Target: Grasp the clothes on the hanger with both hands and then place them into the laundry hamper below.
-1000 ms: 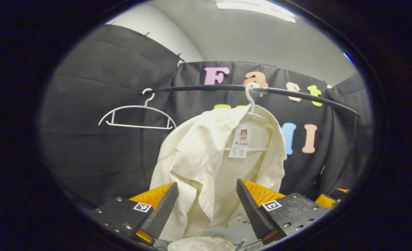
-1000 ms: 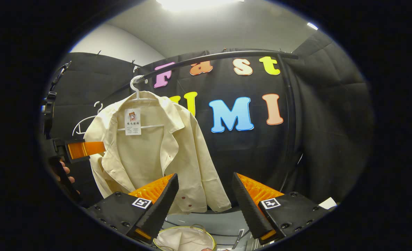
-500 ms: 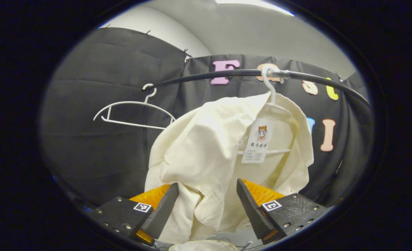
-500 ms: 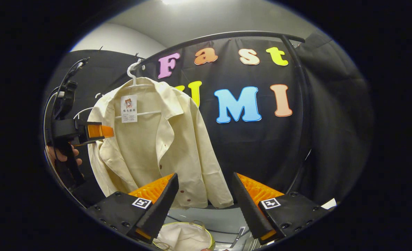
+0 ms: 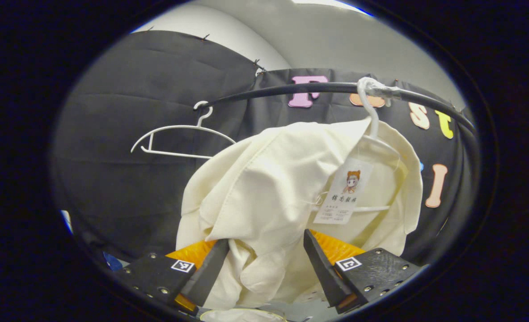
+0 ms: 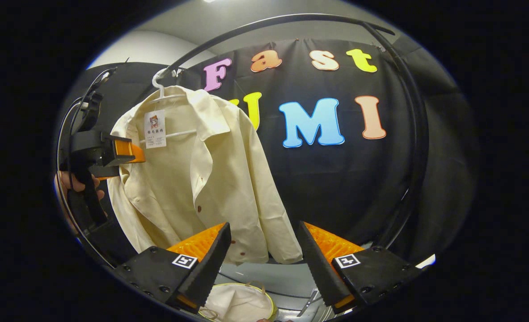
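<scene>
A cream shirt (image 5: 268, 192) hangs on a white hanger (image 5: 371, 120) from a black rail (image 5: 318, 87), with a paper tag (image 5: 344, 197) at its collar. My left gripper (image 5: 264, 268) is open, and the shirt's near shoulder and sleeve bulge between its fingers. In the right gripper view the same shirt (image 6: 192, 179) hangs at the left, and the left gripper (image 6: 121, 154), held by a hand (image 6: 74, 185), reaches its shoulder. My right gripper (image 6: 262, 264) is open, below and in front of the shirt's hem. The hamper (image 6: 239, 302) sits under it with pale cloth inside.
An empty white hanger (image 5: 179, 141) hangs farther left on the rail. The rail's black upright (image 6: 409, 147) curves down at the right in the right gripper view. Grey floor (image 6: 268, 275) shows below the shirt.
My left gripper has moved closer to the shirt, whose shoulder now sits between its fingers. The right gripper has edged nearer and lower; the shirt looks larger in its view.
</scene>
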